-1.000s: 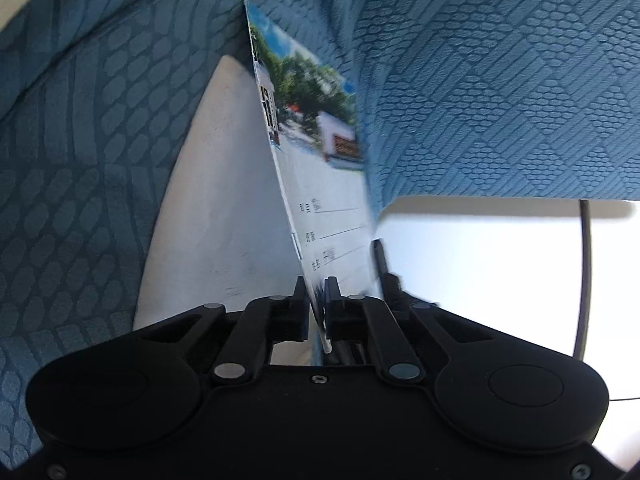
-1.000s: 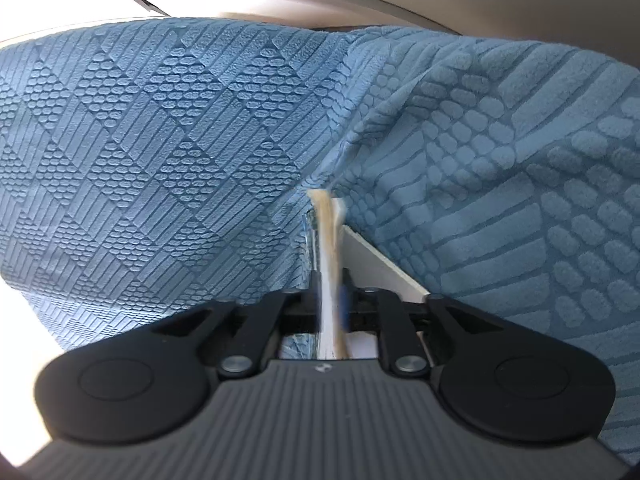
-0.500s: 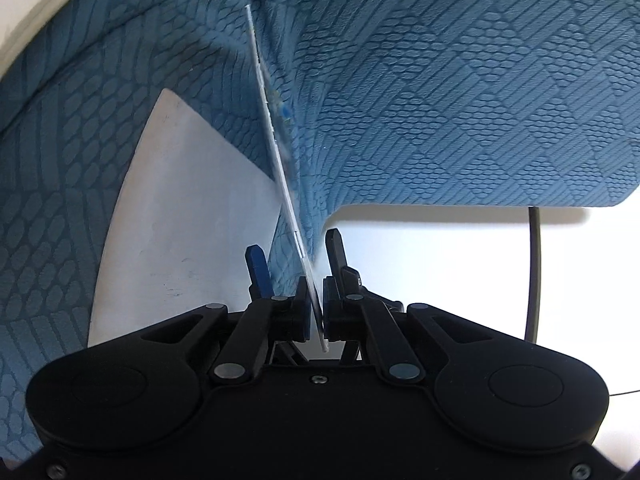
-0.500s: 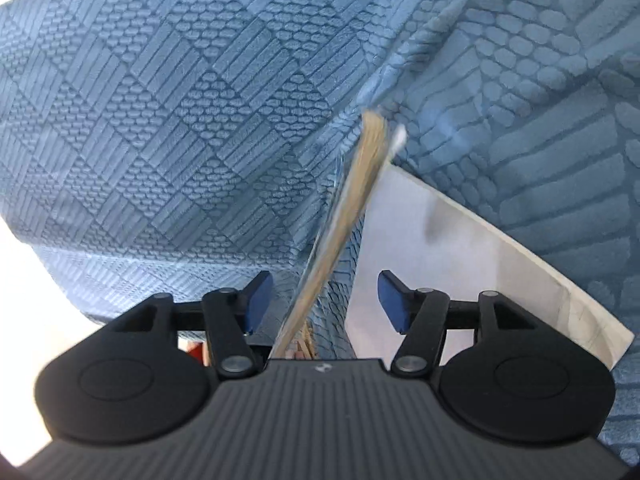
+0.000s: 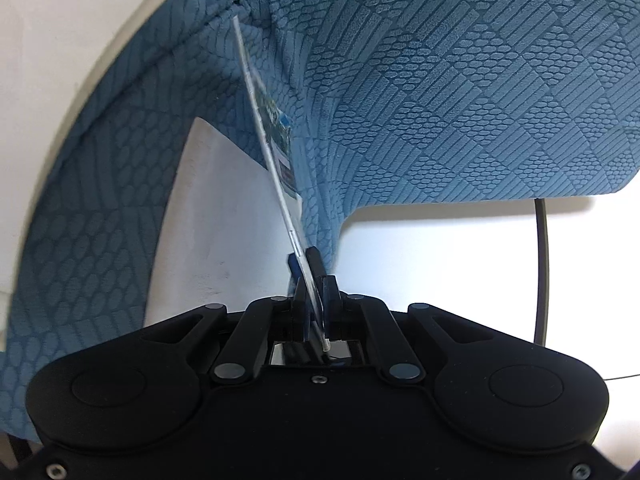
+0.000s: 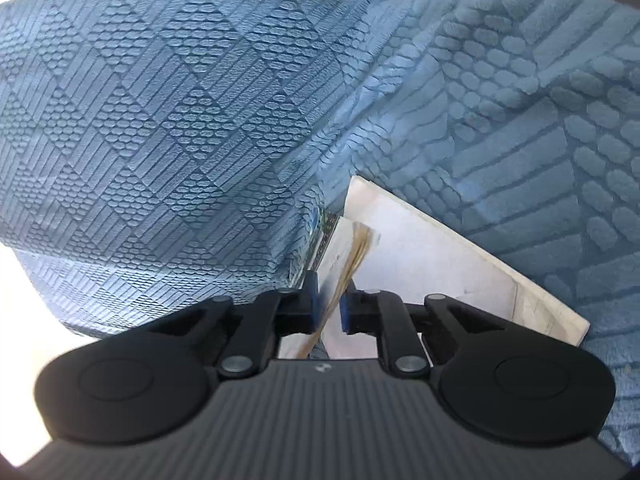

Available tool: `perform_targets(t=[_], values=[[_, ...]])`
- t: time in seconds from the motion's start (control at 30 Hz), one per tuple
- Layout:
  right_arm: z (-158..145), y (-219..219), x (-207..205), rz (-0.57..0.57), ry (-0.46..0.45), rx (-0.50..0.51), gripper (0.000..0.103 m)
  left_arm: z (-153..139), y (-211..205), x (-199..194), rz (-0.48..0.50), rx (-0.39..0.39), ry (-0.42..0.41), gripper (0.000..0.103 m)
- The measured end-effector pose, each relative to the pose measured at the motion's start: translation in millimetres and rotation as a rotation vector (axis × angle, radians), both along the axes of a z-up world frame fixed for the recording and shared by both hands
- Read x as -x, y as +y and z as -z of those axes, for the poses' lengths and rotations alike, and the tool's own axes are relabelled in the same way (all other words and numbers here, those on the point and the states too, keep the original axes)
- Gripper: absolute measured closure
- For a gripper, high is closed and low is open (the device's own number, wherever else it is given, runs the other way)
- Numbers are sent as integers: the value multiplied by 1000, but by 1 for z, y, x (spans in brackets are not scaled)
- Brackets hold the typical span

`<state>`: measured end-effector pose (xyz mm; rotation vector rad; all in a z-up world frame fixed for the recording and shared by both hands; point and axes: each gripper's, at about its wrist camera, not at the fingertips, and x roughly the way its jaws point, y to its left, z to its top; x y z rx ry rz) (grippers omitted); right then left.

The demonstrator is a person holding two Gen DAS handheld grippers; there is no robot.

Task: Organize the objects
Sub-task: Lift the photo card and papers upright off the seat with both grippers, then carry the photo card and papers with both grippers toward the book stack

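Observation:
My left gripper (image 5: pixel 305 258) is shut on the lower edge of a thin printed card (image 5: pixel 274 152), seen almost edge-on, with a colour photo on its right face. The card runs up into a fold of the blue textured cloth (image 5: pixel 440 100). In the right wrist view the jaws of my right gripper (image 6: pixel 330 300) are closing, with a tan-edged sheaf of pages (image 6: pixel 358 246) slanting between the blue pads and touching both. The printed card (image 6: pixel 324 236) shows just left of the sheaf. A white board (image 6: pixel 440 268) lies behind, partly under the cloth (image 6: pixel 160 120).
The blue cloth drapes around both grippers and hides most of the surroundings. The white board (image 5: pixel 216 208) sits left of the card. A black cable (image 5: pixel 542 264) hangs at the right over a bright white surface (image 5: pixel 440 272).
The left gripper rose with the card, whose face turned until it shows almost edge-on. The right jaws opened wide off the sheaf, then closed in on it again.

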<state>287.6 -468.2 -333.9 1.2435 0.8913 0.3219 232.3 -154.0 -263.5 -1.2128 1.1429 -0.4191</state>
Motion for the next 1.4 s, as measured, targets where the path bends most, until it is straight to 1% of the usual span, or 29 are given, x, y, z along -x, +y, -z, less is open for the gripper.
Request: perform_targets(t=[0.2,0.33,0.4,0.47,0.7,0.8,0.93,1.07,1.23,1.4], values=[[-30,9,18,-47,-60,140,94,-14,12,5,-4,-79,-22,96],[-48,16,26,-80,-95,205,93,-23,20,8,3,-107,-43,95],[-55,18,31,-82,-103,232,93,-25,24,9,2,-105,-39,95],[-60,21,36,-72,-106,241,93,-28,26,10,1,-112,-38,96],[-83,37,65,-2,-98,305,93,-54,31,14,52,-177,-112,96],[-98,46,77,12,-120,341,93,-67,36,17,76,-202,-131,96],[-121,57,91,13,-158,372,93,-82,51,23,84,-189,-138,96],[-142,71,104,4,-178,411,93,-102,65,29,86,-208,-162,96],[-161,83,113,-7,-182,397,93,-128,86,34,79,-211,-192,96],[-178,98,117,-27,-192,402,92,-147,103,35,70,-215,-205,96]])
